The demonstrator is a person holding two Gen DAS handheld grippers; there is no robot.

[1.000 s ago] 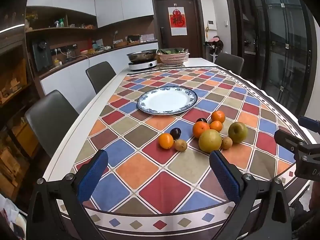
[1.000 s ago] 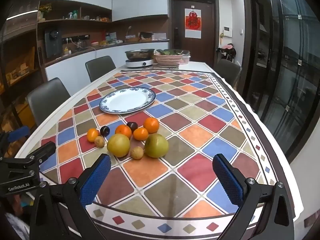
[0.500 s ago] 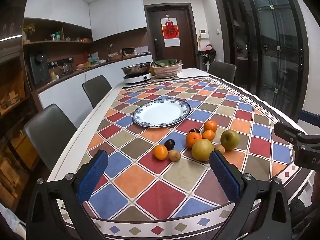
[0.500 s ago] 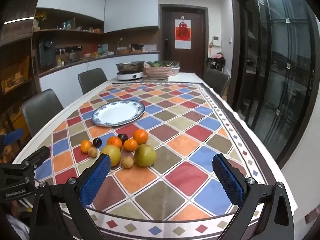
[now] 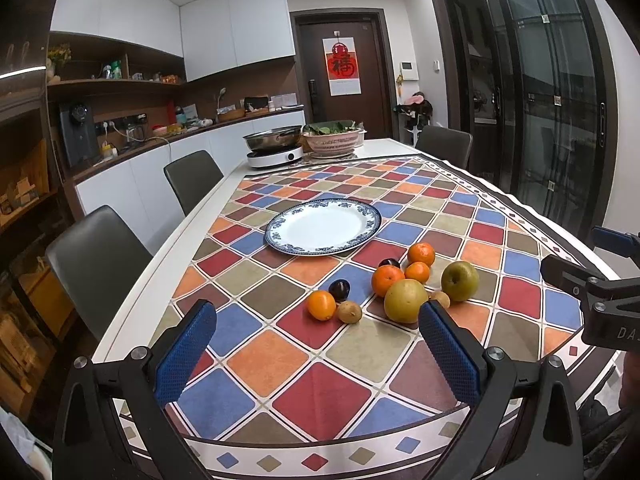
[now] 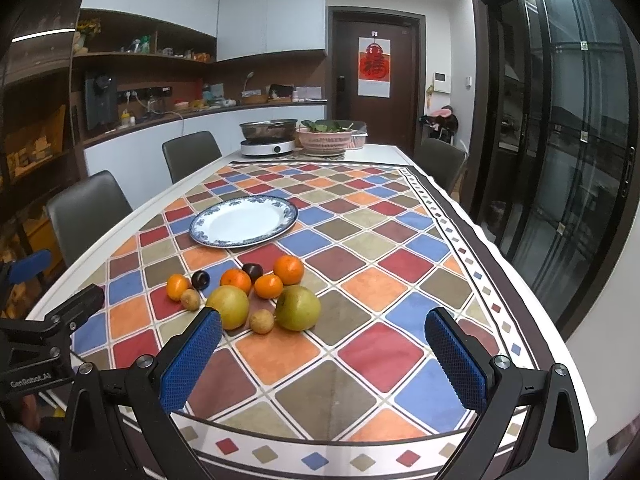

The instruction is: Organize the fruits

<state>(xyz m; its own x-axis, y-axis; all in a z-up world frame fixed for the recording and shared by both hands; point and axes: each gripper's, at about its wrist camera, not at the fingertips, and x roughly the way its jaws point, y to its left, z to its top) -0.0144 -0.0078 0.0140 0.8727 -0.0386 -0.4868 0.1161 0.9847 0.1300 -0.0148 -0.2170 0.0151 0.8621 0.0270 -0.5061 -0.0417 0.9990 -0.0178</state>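
Fruits sit in a little bunch on the checkered tablecloth (image 5: 312, 344), near the front edge of the table. A big yellow pear (image 5: 405, 300) is at the front of the bunch, and a green pear (image 5: 460, 281) sits just beside it on the right side. A small brown kiwi (image 6: 261, 321) lies between the two pears. Three orange tangerines (image 5: 387, 280) are packed close behind them, with a dark plum (image 6: 252, 270) tucked among them. Off to the left side is one more tangerine (image 5: 321, 305), with another kiwi (image 5: 349, 312) touching it and a second dark plum (image 5: 339, 290) just behind.

Farther back on the cloth is a white plate with a blue rim (image 5: 280, 240). No fruit is on it.

The left gripper (image 5: 316, 350) hangs over the near edge of the table. Its blue pads (image 5: 184, 354) are spread wide and hold nothing. The right gripper (image 6: 322, 354) is also over the near edge, spread wide, and holds nothing. Both are a little way from the fruits.

Far back on the table are a silver pot on a white cooker (image 5: 274, 148) and a pink basket of greens (image 5: 334, 138). Gray chairs (image 5: 98, 256) stand along the left side.
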